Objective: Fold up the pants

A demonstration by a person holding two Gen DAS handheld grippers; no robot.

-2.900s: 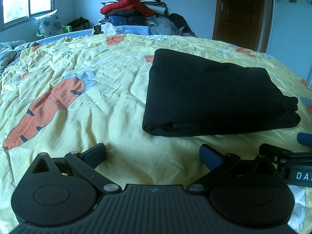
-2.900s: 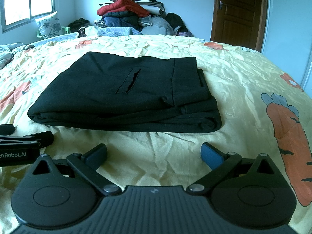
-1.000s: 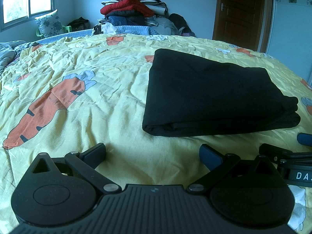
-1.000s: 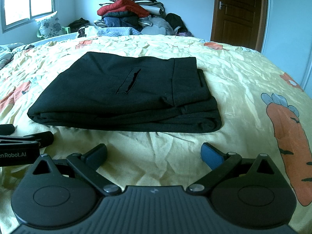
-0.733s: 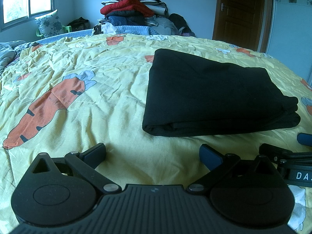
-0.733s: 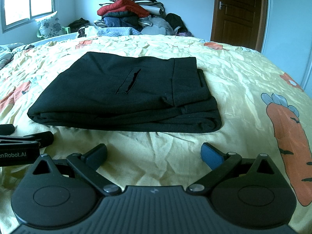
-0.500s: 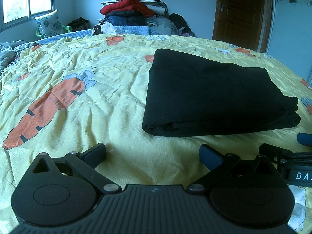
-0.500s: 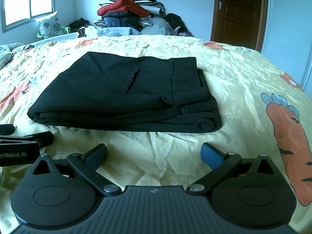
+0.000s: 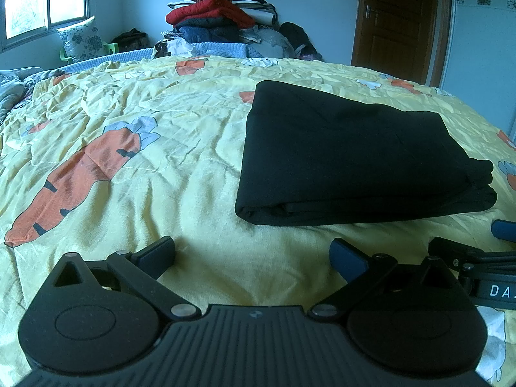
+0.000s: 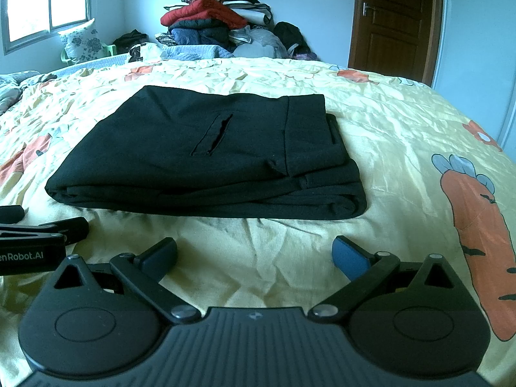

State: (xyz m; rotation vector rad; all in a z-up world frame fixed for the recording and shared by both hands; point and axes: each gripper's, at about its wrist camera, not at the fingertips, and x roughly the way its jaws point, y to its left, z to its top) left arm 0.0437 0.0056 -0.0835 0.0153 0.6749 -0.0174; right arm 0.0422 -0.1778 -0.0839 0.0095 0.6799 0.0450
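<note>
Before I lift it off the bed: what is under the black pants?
The folded pants lie flat on the yellow carrot-print bedspread, which shows all around them. Whatever lies directly beneath is covered, so I cannot tell.

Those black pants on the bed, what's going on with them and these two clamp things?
A person holds a two-finger gripper in each hand to fold clothes. The black pants lie folded into a flat stack on the yellow carrot-print bedspread. The left gripper and right gripper both sit open just short of the near edge of the pants, touching nothing. The fold looks done. A pile of other clothes sits against the far wall.
</note>
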